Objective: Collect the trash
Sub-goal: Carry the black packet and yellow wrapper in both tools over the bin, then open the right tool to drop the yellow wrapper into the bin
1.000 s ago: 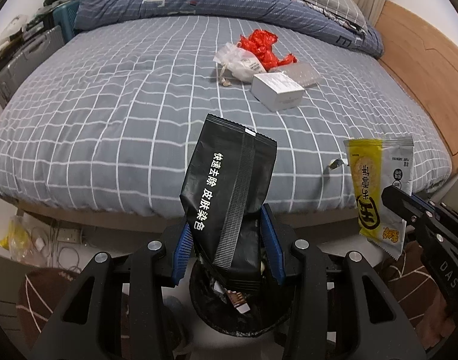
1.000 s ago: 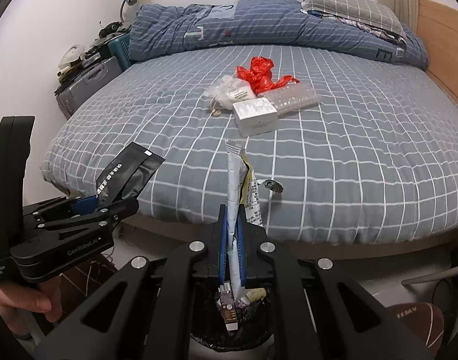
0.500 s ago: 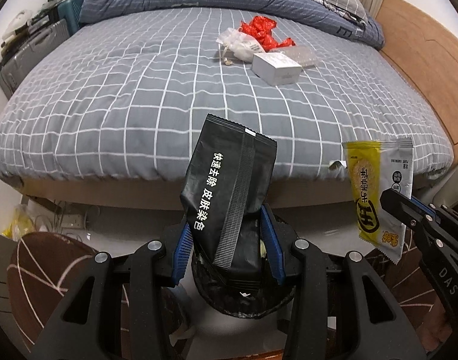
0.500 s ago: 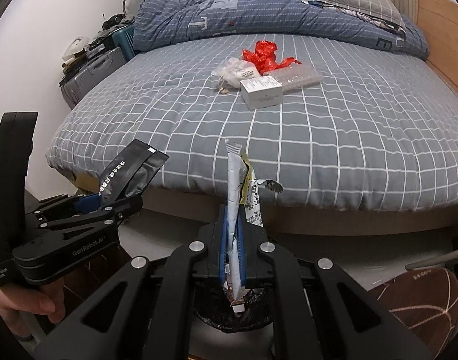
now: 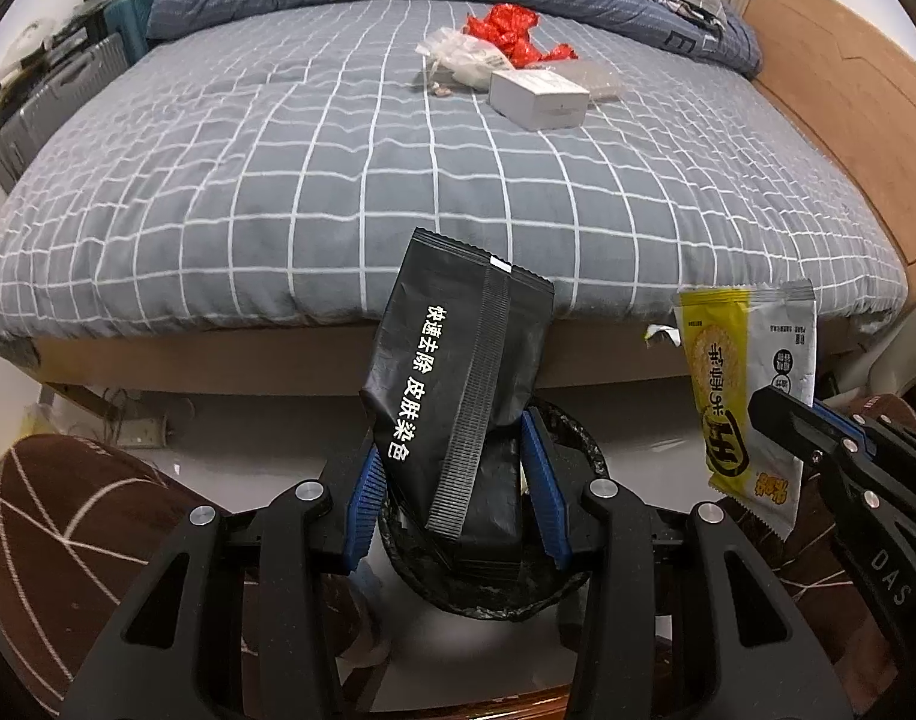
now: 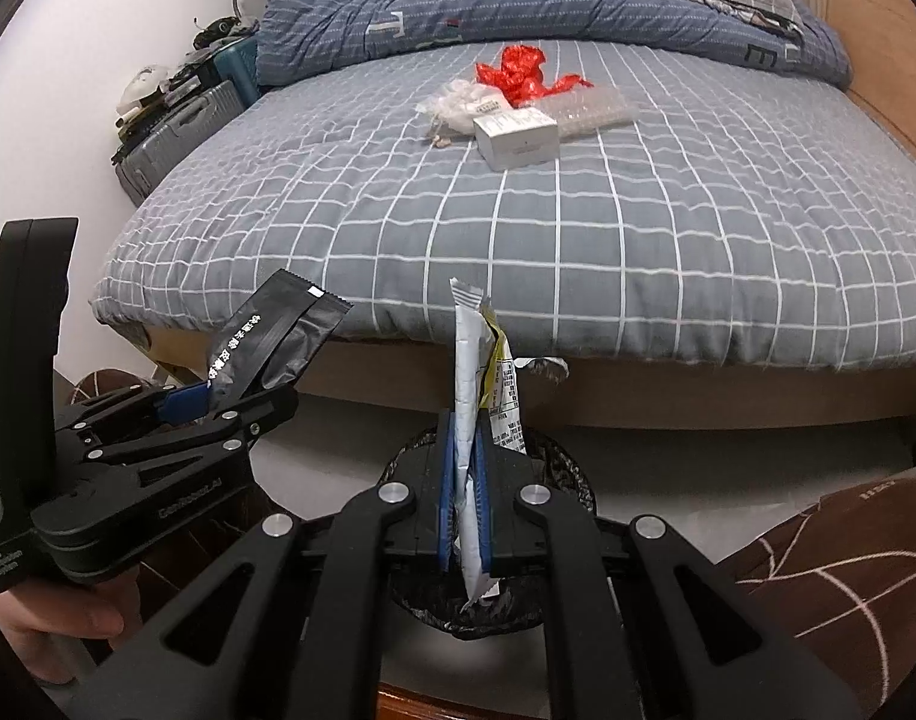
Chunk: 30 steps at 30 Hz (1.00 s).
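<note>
The black packet (image 5: 458,384) stood nearly upright between the blue pads of the left gripper (image 5: 458,492), its long side running up and away from the camera and leaning a little to the left, its sealed top edge toward the bed (image 5: 338,180). The pads were partly apart and pressed on the packet's lower sides. Under it sat the bin (image 5: 584,462) with its black liner, on the floor just in front of the bed.

The right gripper (image 6: 464,498) had its fingers together, clamped on a yellow and white snack wrapper (image 6: 467,360). The wrapper stood edge-on to that camera, long side upright, its lower end hanging over the bin (image 6: 560,468).

On the bed lay a white box (image 5: 539,97), a red wrapper (image 5: 509,30), a white bag (image 5: 464,57) and a clear plastic tray (image 6: 590,108), close together and well apart from both grippers.
</note>
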Available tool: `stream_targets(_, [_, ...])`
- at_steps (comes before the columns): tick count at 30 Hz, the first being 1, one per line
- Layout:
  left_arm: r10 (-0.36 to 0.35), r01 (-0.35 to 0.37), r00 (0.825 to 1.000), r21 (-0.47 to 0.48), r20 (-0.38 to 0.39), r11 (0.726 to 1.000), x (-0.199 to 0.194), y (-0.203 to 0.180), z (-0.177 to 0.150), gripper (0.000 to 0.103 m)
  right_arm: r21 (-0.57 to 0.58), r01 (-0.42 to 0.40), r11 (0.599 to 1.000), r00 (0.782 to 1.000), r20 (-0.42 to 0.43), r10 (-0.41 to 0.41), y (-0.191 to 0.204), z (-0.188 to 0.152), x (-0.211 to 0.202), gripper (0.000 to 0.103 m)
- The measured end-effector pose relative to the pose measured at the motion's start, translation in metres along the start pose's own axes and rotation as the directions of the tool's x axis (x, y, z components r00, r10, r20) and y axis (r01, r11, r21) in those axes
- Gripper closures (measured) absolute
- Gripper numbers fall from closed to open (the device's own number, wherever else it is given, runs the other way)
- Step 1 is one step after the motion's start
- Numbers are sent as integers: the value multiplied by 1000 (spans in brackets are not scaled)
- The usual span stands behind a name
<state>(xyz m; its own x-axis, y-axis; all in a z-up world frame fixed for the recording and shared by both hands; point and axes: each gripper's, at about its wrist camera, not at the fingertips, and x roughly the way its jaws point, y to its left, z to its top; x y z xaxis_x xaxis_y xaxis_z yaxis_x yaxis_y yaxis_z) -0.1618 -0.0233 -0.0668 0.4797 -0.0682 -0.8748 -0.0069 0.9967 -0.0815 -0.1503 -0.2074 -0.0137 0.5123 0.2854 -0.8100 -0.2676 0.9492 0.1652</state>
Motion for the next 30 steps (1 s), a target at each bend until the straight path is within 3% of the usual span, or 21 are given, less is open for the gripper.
stream_targets(14, [-27,25,997,-30,-69,999,45,15,-12,60,9,38,999,994,-105,-37,-6,-14,48,97])
stream_targets(30, [-46,36,984,-60,-172,998,105,30,-16,60,7,67,998,970,-234,-64,-11,-23,112,97])
